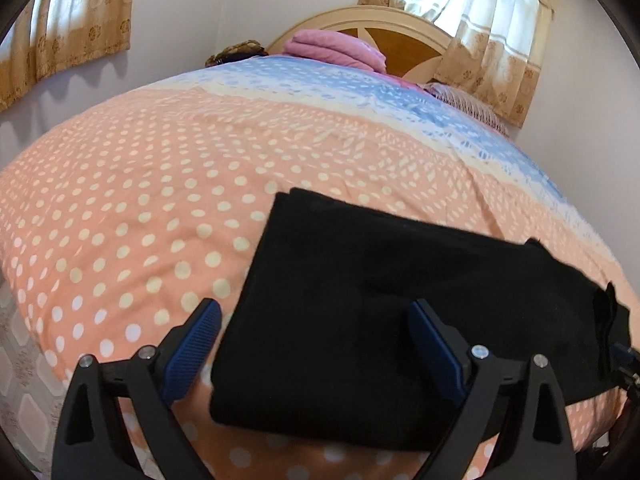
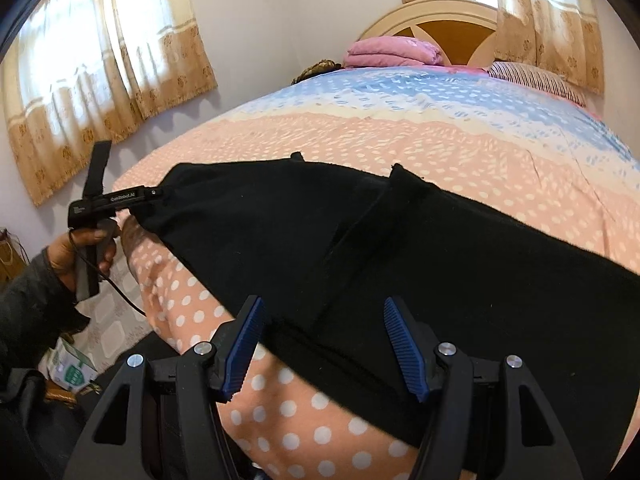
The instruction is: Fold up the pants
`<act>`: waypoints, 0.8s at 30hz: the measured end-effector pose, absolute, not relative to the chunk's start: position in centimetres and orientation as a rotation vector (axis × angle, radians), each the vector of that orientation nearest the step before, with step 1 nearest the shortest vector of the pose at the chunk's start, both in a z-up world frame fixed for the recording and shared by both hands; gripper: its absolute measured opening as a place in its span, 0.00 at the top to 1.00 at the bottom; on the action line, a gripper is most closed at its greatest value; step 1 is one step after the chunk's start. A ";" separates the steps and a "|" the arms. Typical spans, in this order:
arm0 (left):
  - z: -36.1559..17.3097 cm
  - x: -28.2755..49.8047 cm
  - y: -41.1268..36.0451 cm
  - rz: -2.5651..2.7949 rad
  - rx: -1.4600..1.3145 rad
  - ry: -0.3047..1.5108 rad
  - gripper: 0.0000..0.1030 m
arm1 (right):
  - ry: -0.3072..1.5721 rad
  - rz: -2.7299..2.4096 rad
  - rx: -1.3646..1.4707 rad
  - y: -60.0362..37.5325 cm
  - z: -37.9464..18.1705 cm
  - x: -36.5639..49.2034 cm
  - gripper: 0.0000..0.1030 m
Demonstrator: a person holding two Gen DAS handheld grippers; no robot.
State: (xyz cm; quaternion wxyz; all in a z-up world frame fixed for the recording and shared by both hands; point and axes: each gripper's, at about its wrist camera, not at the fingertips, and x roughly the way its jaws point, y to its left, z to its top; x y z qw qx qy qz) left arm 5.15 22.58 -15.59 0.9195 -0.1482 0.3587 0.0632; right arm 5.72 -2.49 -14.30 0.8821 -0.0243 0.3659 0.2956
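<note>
Black pants (image 1: 384, 300) lie folded flat on the near part of the bed, and they also show in the right wrist view (image 2: 420, 264). My left gripper (image 1: 316, 340) is open above the pants' left near edge, with its left finger over the bedspread and its right finger over the cloth. My right gripper (image 2: 324, 340) is open over the pants' near edge and holds nothing. In the right wrist view the left gripper's body (image 2: 108, 200) sits at the pants' left end, held by a hand.
The bed (image 1: 140, 200) has a peach polka-dot and blue bedspread. A folded pink blanket (image 1: 336, 50) and a striped pillow (image 2: 536, 80) lie by the headboard (image 1: 400, 28). Curtains (image 2: 100, 80) hang on the walls. A box (image 2: 72, 372) stands on the floor at the left.
</note>
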 end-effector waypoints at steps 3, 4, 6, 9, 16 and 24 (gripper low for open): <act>-15.6 5.1 24.0 0.102 -0.353 0.729 0.14 | 0.762 0.617 -0.035 -2.8 -14.5 5.8 0.38; -15.6 5.0 24.3 0.094 -0.363 0.729 0.18 | 0.759 0.615 -0.031 -2.8 -14.5 5.7 0.38; -15.4 4.9 24.8 0.084 -0.384 0.727 0.23 | 0.754 0.612 -0.032 -2.7 -14.7 5.8 0.38; -15.4 4.8 25.4 0.077 -0.397 0.725 0.32 | 0.746 0.610 -0.020 -2.8 -14.8 5.7 0.38; -15.0 4.6 25.0 0.079 -0.370 0.734 0.51 | 0.740 0.615 0.006 -3.1 -14.7 5.8 0.38; -15.7 5.2 25.4 0.068 -0.382 0.737 0.46 | 0.729 0.611 -0.004 -3.1 -14.9 5.7 0.38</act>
